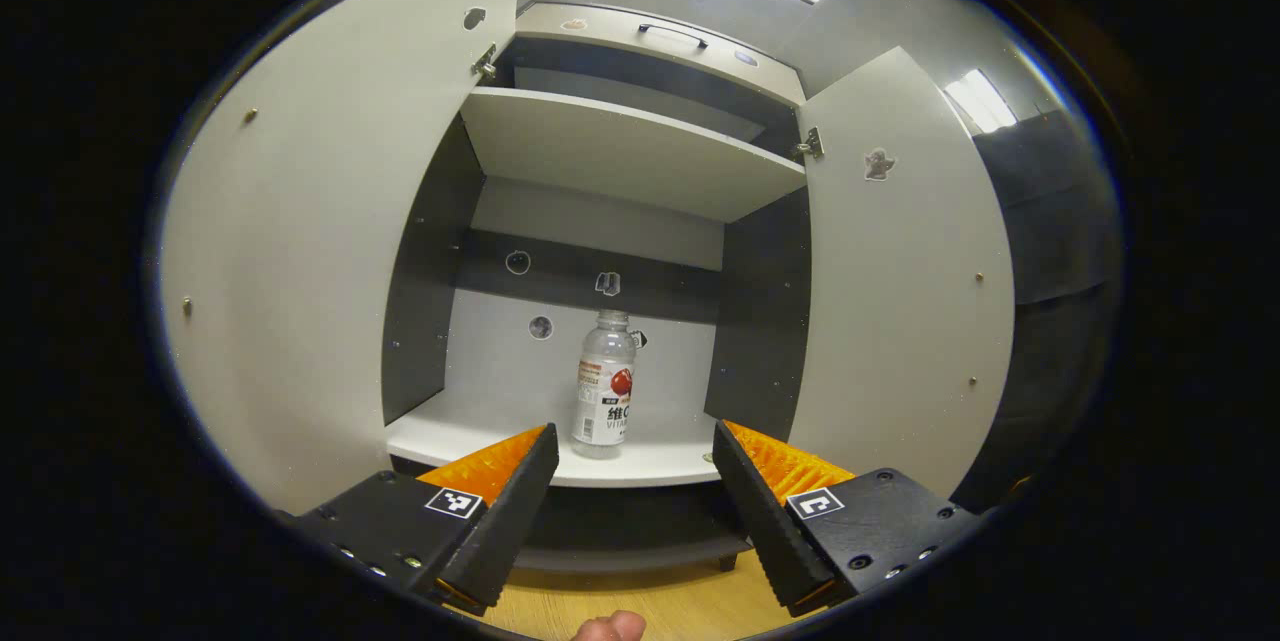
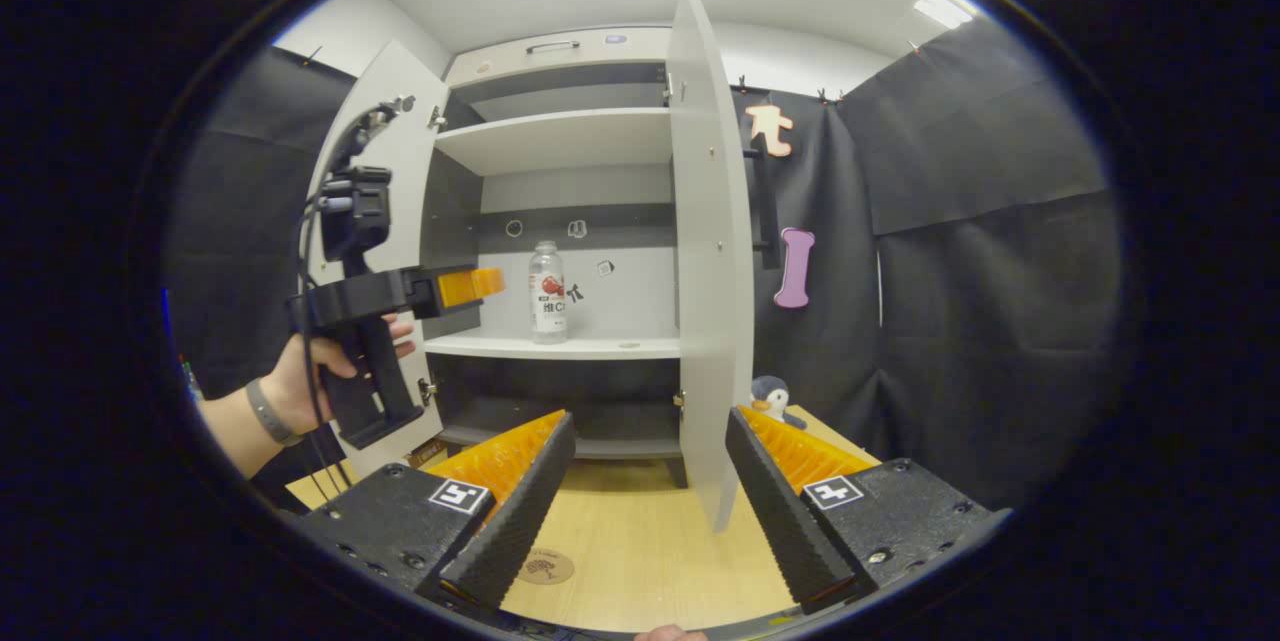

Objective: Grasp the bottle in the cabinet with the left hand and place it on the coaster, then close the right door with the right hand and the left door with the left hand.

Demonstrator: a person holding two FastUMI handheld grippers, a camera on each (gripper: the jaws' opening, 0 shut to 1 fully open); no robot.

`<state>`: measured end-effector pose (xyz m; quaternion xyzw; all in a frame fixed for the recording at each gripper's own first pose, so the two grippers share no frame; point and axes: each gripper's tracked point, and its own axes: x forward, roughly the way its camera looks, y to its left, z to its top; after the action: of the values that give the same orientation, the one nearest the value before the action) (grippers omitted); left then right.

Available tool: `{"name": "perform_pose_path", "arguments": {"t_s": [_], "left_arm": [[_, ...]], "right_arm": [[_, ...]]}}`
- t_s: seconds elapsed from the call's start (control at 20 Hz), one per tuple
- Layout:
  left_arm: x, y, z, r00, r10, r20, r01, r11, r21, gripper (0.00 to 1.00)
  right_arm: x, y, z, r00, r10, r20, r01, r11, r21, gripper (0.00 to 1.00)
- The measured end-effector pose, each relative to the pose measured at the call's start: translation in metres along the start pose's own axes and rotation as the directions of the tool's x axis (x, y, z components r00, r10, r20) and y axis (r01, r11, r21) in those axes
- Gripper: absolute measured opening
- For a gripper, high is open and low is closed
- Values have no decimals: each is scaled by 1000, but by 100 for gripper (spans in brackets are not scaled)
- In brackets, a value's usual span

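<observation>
Clear plastic, with a white label and a pale cap, the bottle [image 1: 606, 383] stands upright on the pale grey cabinet's [image 1: 620, 146] lower shelf, toward the back wall and apart from both side panels. Your left gripper [image 1: 632, 481] hangs in front of the open cabinet with its jaws wide and empty, and the bottle lies straight ahead, framed just left of centre in the gap between the fingers, its long axis vertical. Judged from the right gripper view, that left gripper [image 2: 487, 283] is much the nearer of the two, level with the bottle [image 2: 548, 291] and to its left, still short of the shelf edge. Your right gripper [image 2: 648, 511] waits farther out over the light wooden tabletop [image 2: 640, 541], jaws also wide, holding nothing. The round brown coaster [image 2: 545, 566] lies on the near table, partly cut off behind the right gripper's left finger. Both doors stand open; the right door [image 2: 708, 251] is seen nearly edge-on. The label's print is too small to make out.
</observation>
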<state>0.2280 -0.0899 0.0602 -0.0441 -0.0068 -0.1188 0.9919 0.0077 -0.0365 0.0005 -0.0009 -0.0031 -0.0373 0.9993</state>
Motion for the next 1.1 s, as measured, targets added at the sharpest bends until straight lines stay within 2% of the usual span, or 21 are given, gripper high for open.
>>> {"name": "perform_pose_path", "arguments": {"t_s": [0.05, 0.3, 0.45, 0.55, 0.6, 0.7, 0.8, 0.85, 0.95, 1.0, 1.1], "left_arm": [[19, 6, 1, 1000, 18, -1, -18, 1000, 17, 95], [98, 17, -19, 997, 49, -56, -46, 998, 50, 95], [131, 25, -35, 993, 68, -94, -59, 993, 102, 94], [149, 27, -38, 992, 82, -100, -69, 988, 135, 95], [156, 27, -40, 991, 84, -103, -69, 987, 143, 95], [171, 25, -42, 991, 79, -109, -64, 988, 142, 95], [182, 25, -41, 991, 83, -108, -68, 988, 137, 95], [187, 25, -39, 991, 87, -105, -72, 988, 138, 95], [193, 30, -36, 990, 106, -94, -92, 986, 142, 95], [195, 32, -34, 990, 111, -92, -98, 985, 139, 95], [197, 32, -35, 988, 118, -95, -105, 985, 135, 82]], "right_arm": [[1, -3, 1, 1000, -9, 2, 9, 1000, 0, 99], [-2, -18, 2, 998, -56, 1, 56, 998, 0, 99], [-4, -30, 1, 995, -95, -4, 95, 995, 5, 99], [-6, -37, 1, 993, -118, -6, 119, 993, 14, 99], [-6, -40, 1, 991, -130, -9, 130, 991, 18, 96], [-5, -47, -1, 989, -150, -22, 150, 988, 22, 99], [-4, -52, -3, 986, -165, -30, 166, 986, 27, 96], [-4, -55, -5, 985, -170, -35, 171, 985, 29, 99], [-4, -58, -6, 984, -175, -41, 177, 984, 31, 96], [-4, -59, -6, 983, -176, -42, 178, 984, 31, 99], [-2, -61, -6, 983, -176, -42, 178, 984, 32, 96]]}}
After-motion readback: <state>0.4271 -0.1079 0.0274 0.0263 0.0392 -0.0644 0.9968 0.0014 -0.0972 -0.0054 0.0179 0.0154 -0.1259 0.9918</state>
